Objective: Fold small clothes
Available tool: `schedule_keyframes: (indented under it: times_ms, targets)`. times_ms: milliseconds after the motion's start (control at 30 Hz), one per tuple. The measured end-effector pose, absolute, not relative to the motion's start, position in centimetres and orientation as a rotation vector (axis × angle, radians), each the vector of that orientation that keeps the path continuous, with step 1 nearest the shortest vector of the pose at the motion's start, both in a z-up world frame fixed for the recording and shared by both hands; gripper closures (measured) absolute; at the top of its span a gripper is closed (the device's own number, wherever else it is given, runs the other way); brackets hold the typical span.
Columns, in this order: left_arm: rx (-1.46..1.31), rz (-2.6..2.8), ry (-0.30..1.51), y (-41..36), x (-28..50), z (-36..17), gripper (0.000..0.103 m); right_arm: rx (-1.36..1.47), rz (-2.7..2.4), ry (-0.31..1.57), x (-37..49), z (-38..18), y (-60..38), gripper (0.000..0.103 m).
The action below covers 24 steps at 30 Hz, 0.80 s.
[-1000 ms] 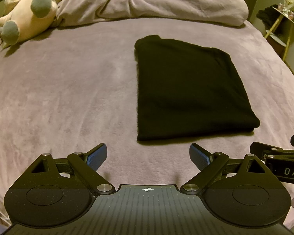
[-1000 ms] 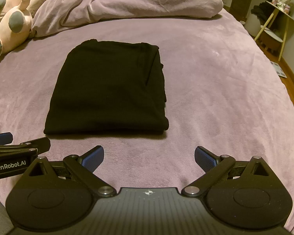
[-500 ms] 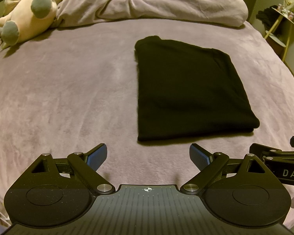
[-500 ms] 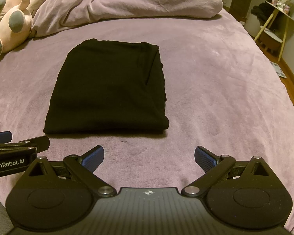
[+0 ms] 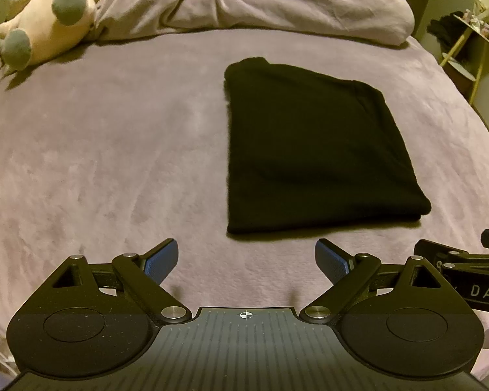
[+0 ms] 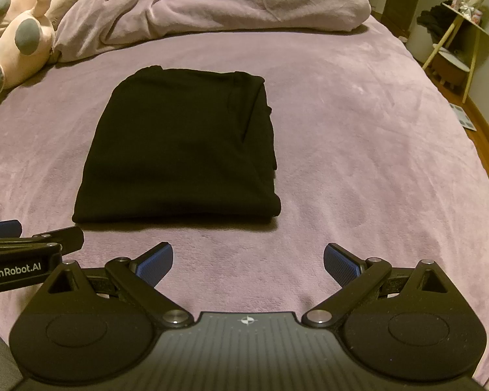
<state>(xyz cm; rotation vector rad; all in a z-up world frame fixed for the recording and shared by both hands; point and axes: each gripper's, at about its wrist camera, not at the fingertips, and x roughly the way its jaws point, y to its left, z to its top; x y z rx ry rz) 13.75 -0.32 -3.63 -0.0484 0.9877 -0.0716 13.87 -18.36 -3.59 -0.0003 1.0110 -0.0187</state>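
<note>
Fingers wide apart and empty on both: left gripper (image 5: 246, 260), right gripper (image 6: 248, 262), each held just short of the shirt's (image 6: 179, 150) near edge. We see it folded flat mid-bed (image 6: 358, 163). We judge it light, limp, layers prone to slipping; pinch near corners through all layers. Black cloth hides seams; loose edges on its right side are unclear.

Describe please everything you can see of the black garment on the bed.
The black garment is a plain dark piece of soft-looking cloth, folded into a neat, roughly rectangular stack. Layered edges show along its right side in the right wrist view. It lies flat on the purple blanket, which alone touches it. Both grippers are open and short of its near edge.
</note>
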Motion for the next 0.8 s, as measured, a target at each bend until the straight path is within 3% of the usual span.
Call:
schedule_keyframes:
  times_ms: [800]
  targets:
    - [-0.017,-0.074,0.948,-0.27,13.33,-3.82,0.008,0.006,-0.025,1.010,13.90,-3.59,-18.43,0.004]
